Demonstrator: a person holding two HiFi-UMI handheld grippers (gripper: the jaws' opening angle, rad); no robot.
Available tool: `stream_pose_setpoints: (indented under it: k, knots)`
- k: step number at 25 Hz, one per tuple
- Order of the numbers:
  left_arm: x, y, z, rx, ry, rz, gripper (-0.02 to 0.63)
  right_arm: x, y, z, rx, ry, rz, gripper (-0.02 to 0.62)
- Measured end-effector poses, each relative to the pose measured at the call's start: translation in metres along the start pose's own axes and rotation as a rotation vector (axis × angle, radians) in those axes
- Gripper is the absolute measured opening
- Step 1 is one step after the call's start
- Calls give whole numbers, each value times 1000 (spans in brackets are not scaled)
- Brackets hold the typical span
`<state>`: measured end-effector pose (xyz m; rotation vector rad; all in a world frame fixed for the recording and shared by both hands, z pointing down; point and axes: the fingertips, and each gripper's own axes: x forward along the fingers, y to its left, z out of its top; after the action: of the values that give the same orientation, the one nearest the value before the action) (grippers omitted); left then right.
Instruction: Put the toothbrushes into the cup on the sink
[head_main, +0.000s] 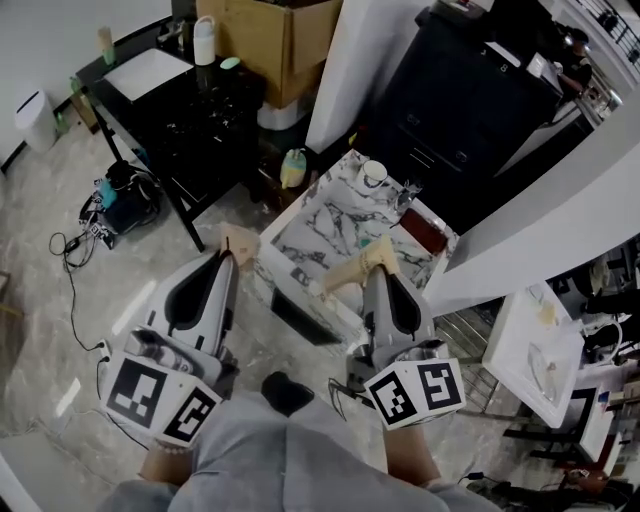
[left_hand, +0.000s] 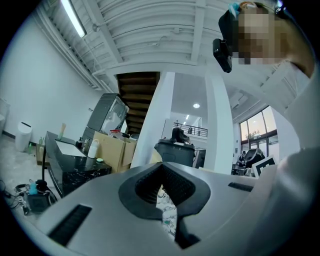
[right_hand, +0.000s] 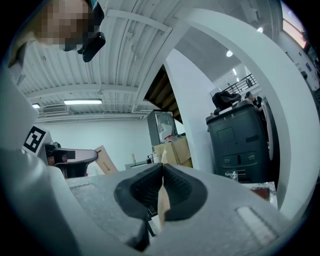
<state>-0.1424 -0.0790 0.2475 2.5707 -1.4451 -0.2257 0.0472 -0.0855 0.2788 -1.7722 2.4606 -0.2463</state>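
A cardboard box stands beside a glossy black table.

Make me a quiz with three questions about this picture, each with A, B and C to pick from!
1. Where is the cup?
A. on the marble sink top
B. on a chair
C. on a bed

2. What colour is the cup?
A. red
B. white
C. green

3. How is the right claw?
A. wide open
B. shut, with nothing in it
C. gripping a toothbrush

Answers:
1. A, because the cup stands at the far corner of the marble sink in the head view.
2. B, because its outside looks white against the grey-veined marble.
3. B, because in the right gripper view the right claw has its two jaws pressed together and nothing sits between them.
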Motion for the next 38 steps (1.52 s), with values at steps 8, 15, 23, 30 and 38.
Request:
stream_pose_setpoints:
  k: [8,15,23,30,38]
  knots:
    - [75,0,1,-8,-3,-22,5,51,-46,13,-10,9,13,2]
    - [115,-12,-10,-23,9,-52,5,65,-74,13,-33,9,2,2]
    - [150,-28,-16,-22,30,-119,6,62,-104,12,-18,3,-62,2]
    - [181,-33,-23,-26,50,-182,6,67,-128,12,-12,-5,-129,2]
    - [222,-15,-19,-25,71,-246,6,97,-145,13,-7,0,-201,2]
